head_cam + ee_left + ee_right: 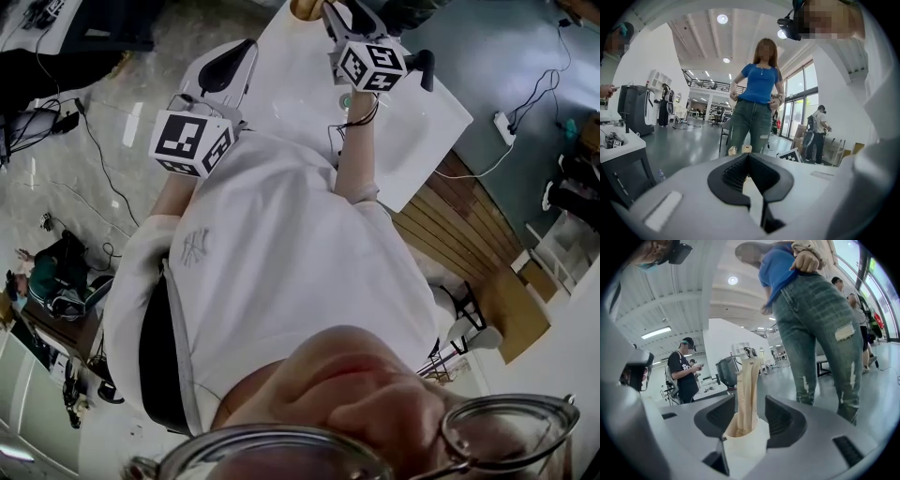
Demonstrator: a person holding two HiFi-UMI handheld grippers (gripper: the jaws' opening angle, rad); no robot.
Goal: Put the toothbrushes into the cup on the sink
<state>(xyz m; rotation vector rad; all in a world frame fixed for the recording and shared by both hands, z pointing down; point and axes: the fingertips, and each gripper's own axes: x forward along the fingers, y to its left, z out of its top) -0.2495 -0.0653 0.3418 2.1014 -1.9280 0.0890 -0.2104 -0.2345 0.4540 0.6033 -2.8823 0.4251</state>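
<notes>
**Right gripper view: toothbrushes upright in cup, jaws clear on both sides**

Sink: the white sink [427, 127] lies ahead of the person, and both tools are held out over its near part.

Left gripper [749, 161]: pads are together at the tips with nothing between them. It points past the sink edge toward the room. Its own view shows neither cup nor brush, so it is the farther tool from the work.

Right gripper [750, 414]: jaws are spread wide and hold nothing. The cup [747, 446] stands directly between them, close in, with a gap showing at each pad. This is the nearer hand by a clear margin.

Toothbrushes [747, 390]: pale wooden handles stand in the cup with their long axis upright and a slight lean. They rise above the pads along the tool's centre line. The count cannot be fixed, as the handles overlap. No loose brush shows on the sink in any view.

Assessment: placement appears complete for the brushes seen. The coming move is likely a withdrawal. It should run straight back along the jaws' own line, since any sideways drift would bring a pad against the cup wall and could tip it.
</notes>
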